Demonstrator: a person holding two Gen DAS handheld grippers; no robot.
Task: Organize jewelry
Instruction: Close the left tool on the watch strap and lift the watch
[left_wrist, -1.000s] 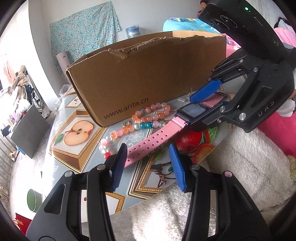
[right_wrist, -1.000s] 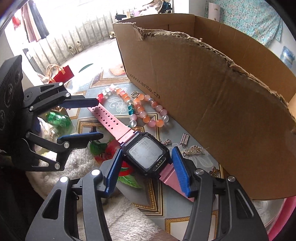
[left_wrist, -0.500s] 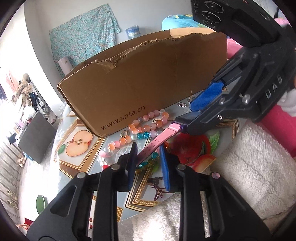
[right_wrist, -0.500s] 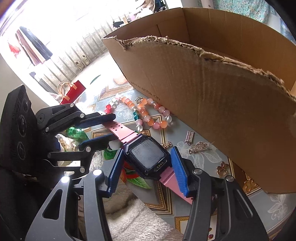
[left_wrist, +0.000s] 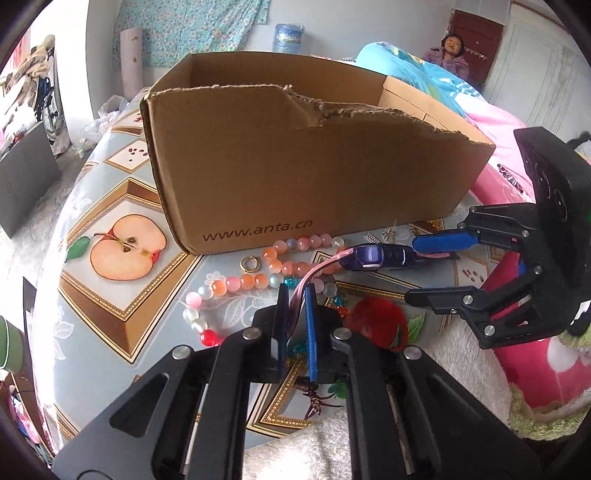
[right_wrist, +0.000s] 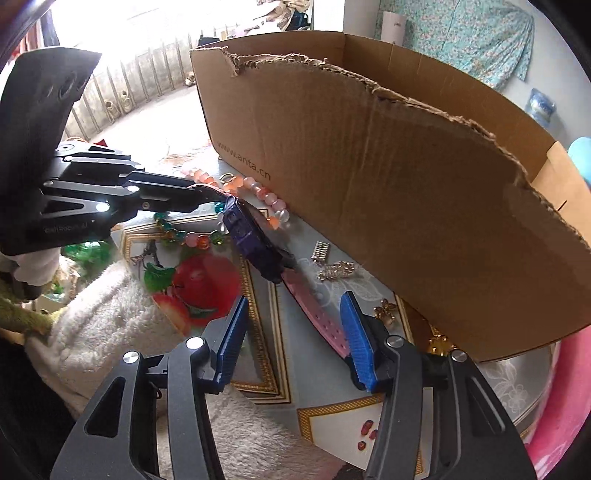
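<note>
Since a second ago the left claw (left_wrist: 295, 321) has closed from wide apart onto the pink strap of the watch (left_wrist: 376, 256), and the right claw (right_wrist: 291, 332) has let go of the watch body and now stands spread, the other strap lying between its pads untouched. Only the left view shows the clamped strap arching up; the right view shows the watch (right_wrist: 255, 240) tilted on edge above the table (right_wrist: 325, 376). Beyond lie the bead necklace (left_wrist: 258, 277), then the cardboard box (left_wrist: 295, 177).
</note>
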